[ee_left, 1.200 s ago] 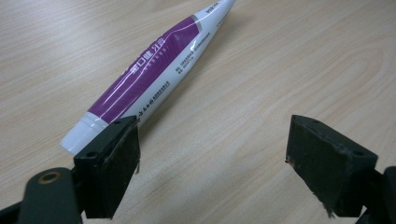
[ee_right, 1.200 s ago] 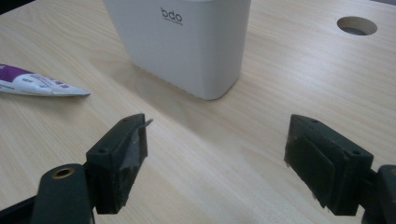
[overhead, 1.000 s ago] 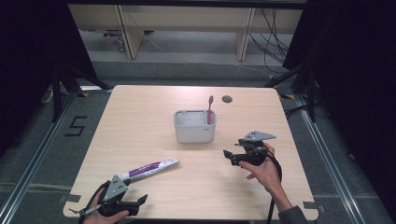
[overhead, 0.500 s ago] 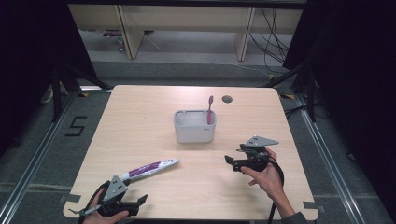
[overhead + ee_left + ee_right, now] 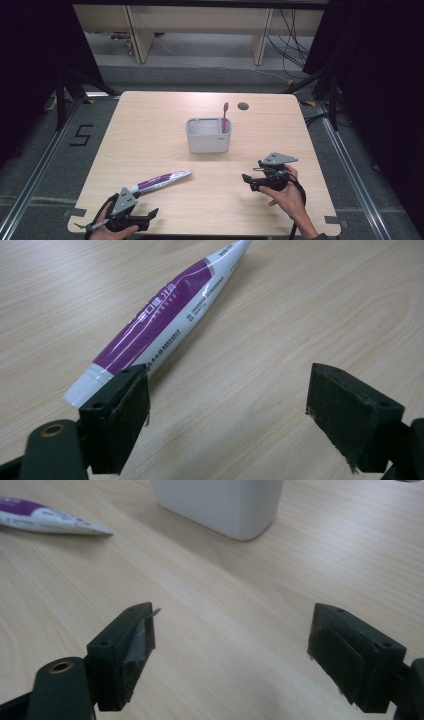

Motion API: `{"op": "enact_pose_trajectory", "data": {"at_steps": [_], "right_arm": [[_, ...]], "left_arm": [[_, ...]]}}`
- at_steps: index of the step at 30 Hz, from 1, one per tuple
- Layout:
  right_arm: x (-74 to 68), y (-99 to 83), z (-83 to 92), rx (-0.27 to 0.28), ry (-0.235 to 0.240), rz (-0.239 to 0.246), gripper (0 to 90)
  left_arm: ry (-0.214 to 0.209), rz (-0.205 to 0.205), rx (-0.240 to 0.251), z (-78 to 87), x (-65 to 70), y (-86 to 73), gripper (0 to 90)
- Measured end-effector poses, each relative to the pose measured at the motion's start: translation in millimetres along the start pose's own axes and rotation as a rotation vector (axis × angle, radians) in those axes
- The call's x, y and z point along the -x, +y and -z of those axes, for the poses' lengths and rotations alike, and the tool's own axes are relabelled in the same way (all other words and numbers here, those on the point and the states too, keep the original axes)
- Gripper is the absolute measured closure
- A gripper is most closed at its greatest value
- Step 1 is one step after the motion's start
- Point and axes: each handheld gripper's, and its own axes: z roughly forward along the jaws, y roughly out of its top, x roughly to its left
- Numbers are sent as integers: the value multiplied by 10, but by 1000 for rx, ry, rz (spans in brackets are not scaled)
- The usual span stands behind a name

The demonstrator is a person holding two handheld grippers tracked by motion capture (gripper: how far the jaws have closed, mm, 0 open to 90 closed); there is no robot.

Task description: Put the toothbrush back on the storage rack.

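1. The left gripper sits low at the table's near-left corner, jaws spread wide with nothing between them; the hand holding it is partly cut off by the bottom edge of the high view.
2. In the left gripper view the tube, white and purple, lies flat on the table; its near end is hidden behind the left jaw, so whether they touch cannot be told; the print is too small to read.
3. The right gripper hangs at the near right, jaws also spread and empty; its hand covers much of the body.
4. The bin stands mid-table, well apart from both grippers; a toothbrush stands upright at its right side, its lower part hidden by the wall.
5. In the right gripper view the bin is cropped at the top and the tube by the left edge.
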Motion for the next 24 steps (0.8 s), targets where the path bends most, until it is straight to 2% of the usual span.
{"op": "enact_pose_trajectory", "data": {"at_steps": [2, 3, 4, 6, 7, 8, 9, 11, 12, 13, 14, 17, 18, 20, 23, 24], "right_arm": [[12, -23, -4, 2, 10, 17, 197], [-13, -39, 10, -7, 7, -10, 196], [9, -48, 12, 0, 4, 24, 195], [-12, -72, 33, -13, 5, 2, 191], [-14, -93, 38, -20, 13, 7, 186], [-20, -106, 44, -21, 6, 2, 182], [-22, -124, 47, -27, 8, 4, 179], [-18, -157, 54, -35, 15, 22, 174], [-46, -184, 60, -42, 15, 0, 172], [-31, -194, 57, -41, 17, 31, 169], [-33, -217, 58, -50, 20, 39, 168], [-63, -257, 80, -59, 17, 21, 168], [-48, -272, 79, -60, 15, 57, 168], [-59, -304, 95, -60, 17, 50, 169], [-63, -360, 108, -69, 16, 57, 169], [-90, -381, 130, -87, 19, 23, 169]], "left_arm": [[5, 5, 5, -2, -2, -5, 173], [5, 5, 5, -2, -2, -5, 173], [1, 2, 10, -1, -11, -5, 173], [5, 4, 3, 3, -13, -1, 173], [13, 0, 0, 0, -19, -2, 173], [8, 14, 9, -7, -11, -5, 173], [3, 8, 6, -8, -22, -7, 173], [5, 9, 2, -10, -25, -3, 173], [10, 11, 6, -14, -22, -2, 173], [7, 10, 6, -11, -17, -1, 173], [8, 13, 9, -13, -14, -3, 173], [4, 8, 7, -9, -21, -8, 173], [4, 8, 6, -8, -22, -6, 173], [6, 6, 3, -7, -21, -2, 173], [2, 31, 22, -35, -2, -3, 173], [13, 20, 15, -34, -11, 0, 173]]}}
